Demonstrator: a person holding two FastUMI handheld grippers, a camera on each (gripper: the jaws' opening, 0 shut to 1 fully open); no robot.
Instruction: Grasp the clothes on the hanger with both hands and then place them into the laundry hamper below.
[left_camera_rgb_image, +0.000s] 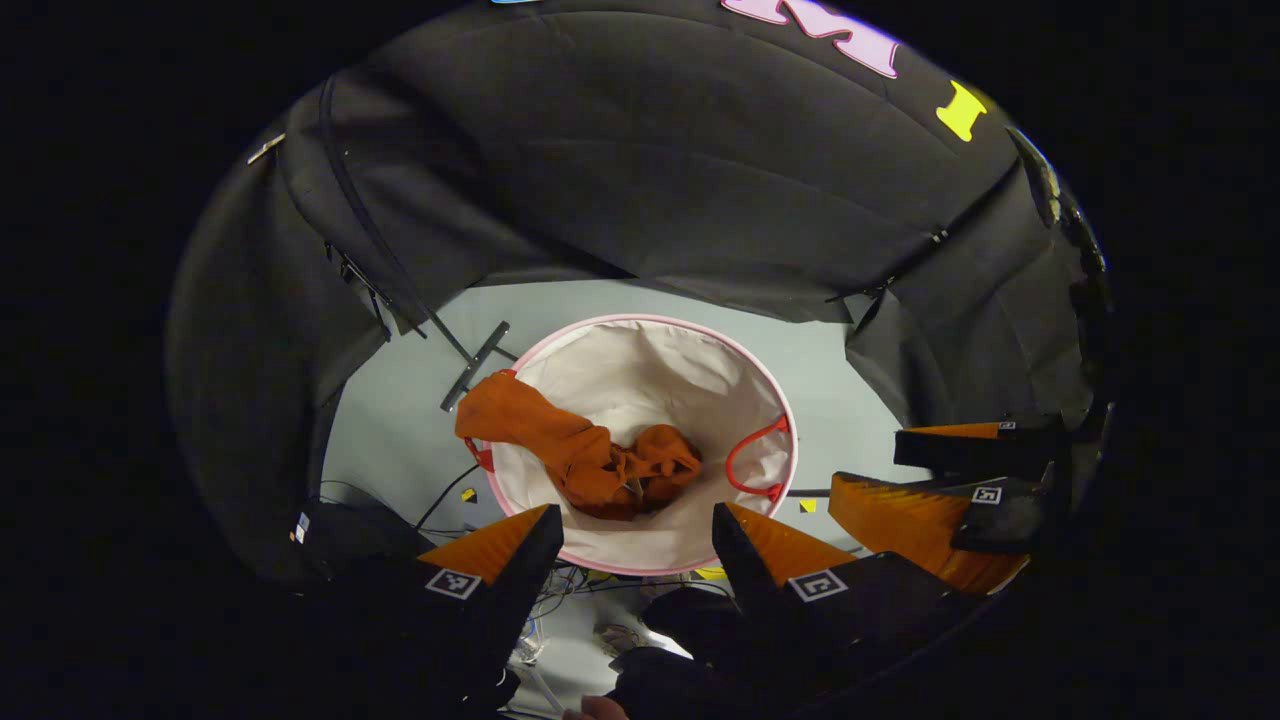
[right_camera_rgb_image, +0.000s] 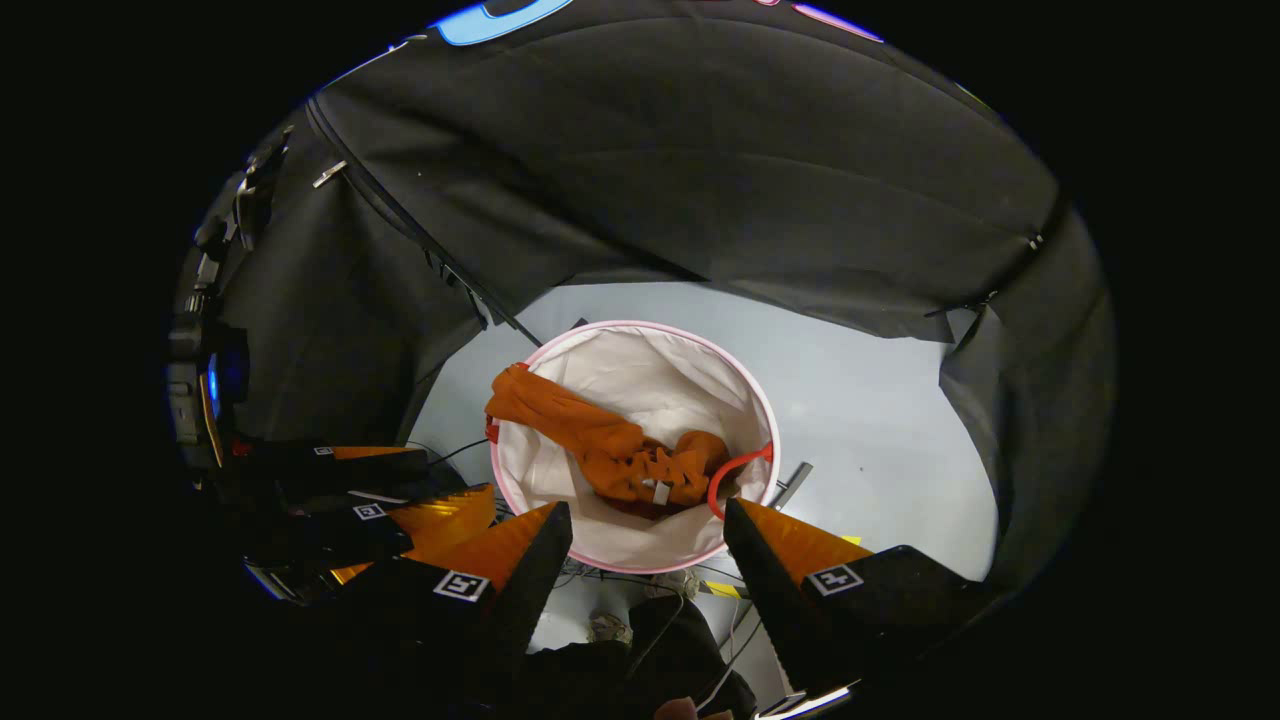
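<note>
Orange cloth, the clothes (left_camera_rgb_image: 590, 455), lies crumpled inside the laundry hamper (left_camera_rgb_image: 640, 565) on the pale floor (left_camera_rgb_image: 400, 440), with one end draped over the hamper's far-left rim and the bulk bunched toward the middle. In the right gripper view the same clothes (right_camera_rgb_image: 620, 450) sit in the hamper (right_camera_rgb_image: 625, 555) beside a red handle loop (right_camera_rgb_image: 735, 470) on its right side. The left gripper (left_camera_rgb_image: 637, 535) hangs above the near rim with its fingers spread wide and nothing between them. The right gripper (right_camera_rgb_image: 647, 535) hovers likewise, tongs wide apart and empty, and it also appears at the right of the left gripper view (left_camera_rgb_image: 950, 480).

Judging by this, the placing step looks essentially done: the garment is released and mostly within the hamper. What remains, if anything, is to nudge the draped end off the rim so it falls fully inside, then lift both grippers clear.
</note>
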